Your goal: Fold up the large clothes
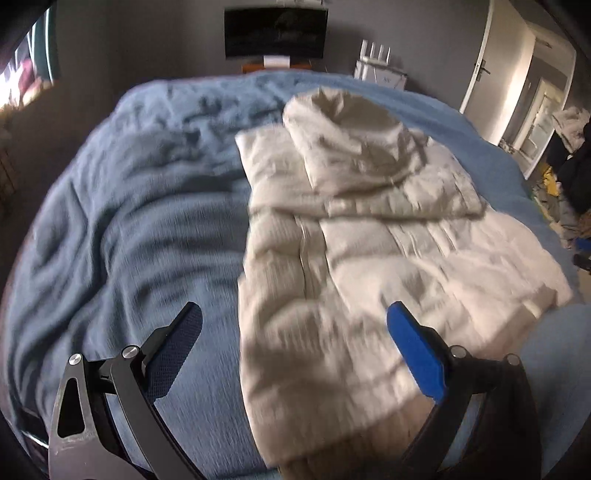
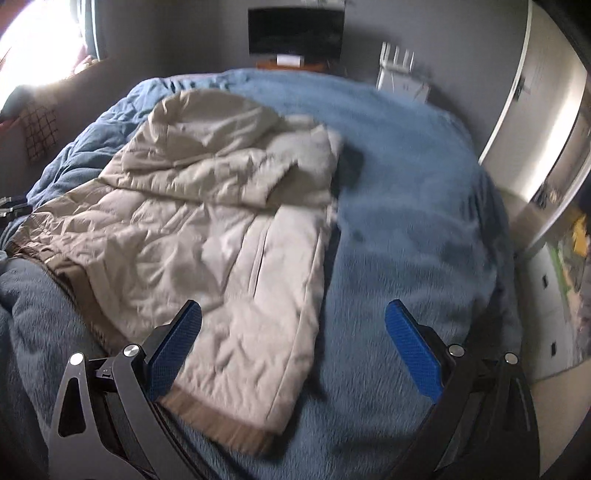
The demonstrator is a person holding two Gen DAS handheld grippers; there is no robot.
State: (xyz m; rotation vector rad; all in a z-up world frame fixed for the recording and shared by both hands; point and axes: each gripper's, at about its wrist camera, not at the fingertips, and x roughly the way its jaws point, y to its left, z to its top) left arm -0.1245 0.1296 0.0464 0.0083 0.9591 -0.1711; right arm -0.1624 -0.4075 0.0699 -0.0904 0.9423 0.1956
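A cream quilted hooded jacket (image 1: 351, 236) lies on a blue blanket (image 1: 129, 221), its hood and upper part folded over the body. In the right wrist view the same jacket (image 2: 207, 229) lies left of centre on the blanket (image 2: 406, 221), with its brown hem nearest me. My left gripper (image 1: 295, 325) hovers open above the jacket's near edge with nothing between its blue pads. My right gripper (image 2: 293, 325) is open too, above the jacket's right edge, and holds nothing.
A dark screen (image 1: 276, 32) hangs on the far wall behind the bed. A white router (image 1: 378, 66) stands beside it. A white door (image 1: 491, 62) and a cluttered floor (image 1: 557, 199) lie to the right. A checked cushion (image 2: 38, 129) sits at the left.
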